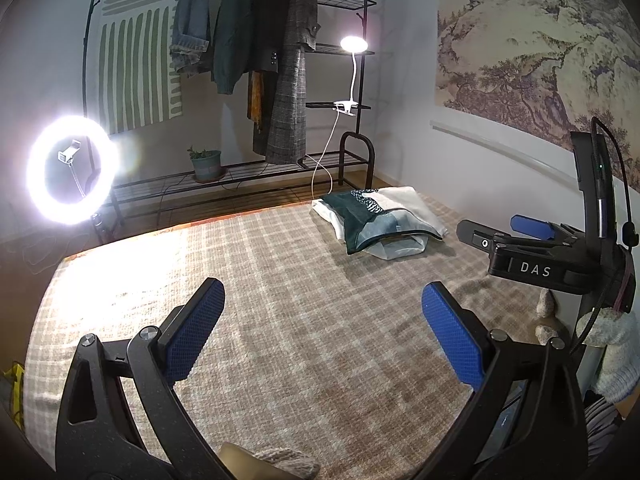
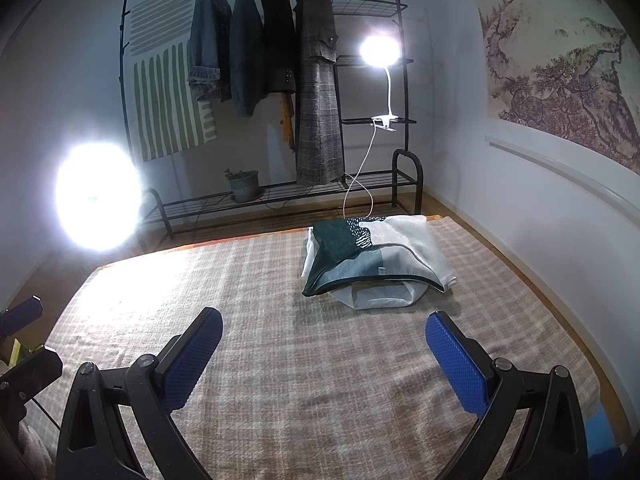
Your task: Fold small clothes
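Above a checked blanket [image 2: 320, 360], both grippers hang with jaws spread wide and empty: the left gripper [image 1: 322, 312] and the right gripper [image 2: 324, 340] touch nothing. Folded clothes [image 2: 372, 256] lie stacked at the blanket's far end, well apart from both. Behind, coats [image 2: 280, 60] hang on a black rack [image 2: 404, 80] between a ring light [image 1: 72, 170] and a clip lamp [image 2: 380, 50].

- Centre of the ring light [image 2: 98, 196] lost to glare in the right wrist view; phone clip unreadable there.
- White bag [image 2: 380, 292] mostly covered under the folded clothes [image 2: 360, 252]; contents unseen.
- Knitted item [image 1: 280, 460] cut off by the lower frame edge.
- Small beige lumps [image 1: 546, 312] beside the bed edge, too blurred to identify.
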Available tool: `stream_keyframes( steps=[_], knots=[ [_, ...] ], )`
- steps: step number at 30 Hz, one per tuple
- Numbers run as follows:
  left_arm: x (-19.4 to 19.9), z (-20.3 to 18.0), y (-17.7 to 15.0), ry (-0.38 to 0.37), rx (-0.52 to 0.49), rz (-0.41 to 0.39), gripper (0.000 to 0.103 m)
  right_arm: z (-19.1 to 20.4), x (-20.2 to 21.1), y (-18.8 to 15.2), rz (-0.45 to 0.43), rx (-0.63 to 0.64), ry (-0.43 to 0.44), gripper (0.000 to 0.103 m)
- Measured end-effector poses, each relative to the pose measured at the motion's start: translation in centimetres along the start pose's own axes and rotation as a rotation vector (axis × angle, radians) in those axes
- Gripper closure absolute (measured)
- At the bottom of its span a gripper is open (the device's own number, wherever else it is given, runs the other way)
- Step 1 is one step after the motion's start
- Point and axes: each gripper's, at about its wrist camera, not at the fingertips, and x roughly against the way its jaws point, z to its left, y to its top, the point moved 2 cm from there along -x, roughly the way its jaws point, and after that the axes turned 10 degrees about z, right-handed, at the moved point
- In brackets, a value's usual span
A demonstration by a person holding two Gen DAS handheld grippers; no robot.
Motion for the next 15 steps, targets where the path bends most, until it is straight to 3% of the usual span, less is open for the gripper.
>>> stream_keyframes(
  steps=[15],
  knots=[
    [0.03, -0.11, 0.04, -0.001, -0.002, -0.001, 0.002, 0.06, 0.04, -0.04, 0.001, 0.000, -0.001, 0.000]
  ],
)
